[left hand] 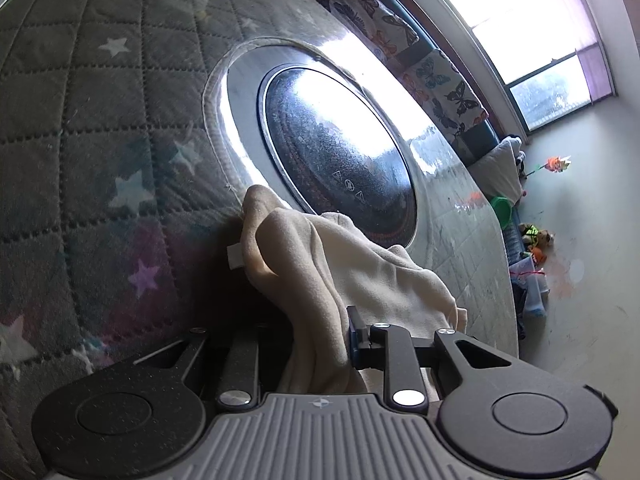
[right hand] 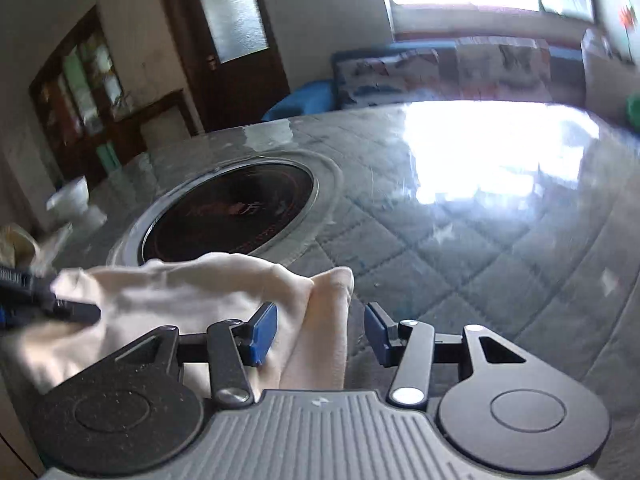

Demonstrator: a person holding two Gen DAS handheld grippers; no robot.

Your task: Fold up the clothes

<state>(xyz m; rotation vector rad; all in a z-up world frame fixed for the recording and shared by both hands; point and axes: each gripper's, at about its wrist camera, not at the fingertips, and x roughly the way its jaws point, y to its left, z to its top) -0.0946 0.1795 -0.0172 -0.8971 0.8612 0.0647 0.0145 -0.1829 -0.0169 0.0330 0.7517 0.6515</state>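
A cream garment (left hand: 340,276) lies bunched on the quilted star-pattern table cover (left hand: 100,140). In the left wrist view my left gripper (left hand: 320,344) is shut on a fold of it; the cloth hides the left finger, and a white tag (left hand: 235,255) sticks out at its left edge. In the right wrist view the same garment (right hand: 192,292) passes between the blue pads (right hand: 264,332) of my right gripper (right hand: 320,332), which stands open with a fold of cloth in the gap. The left gripper's finger (right hand: 60,304) shows at the far left, on the cloth.
A round black cooktop (left hand: 336,152) with a metal ring is set into the table beyond the garment; it also shows in the right wrist view (right hand: 228,212). Butterfly-print cushions (left hand: 400,40) line a bench by the window. Toys (left hand: 532,240) lie there. A dark door (right hand: 236,52) stands behind.
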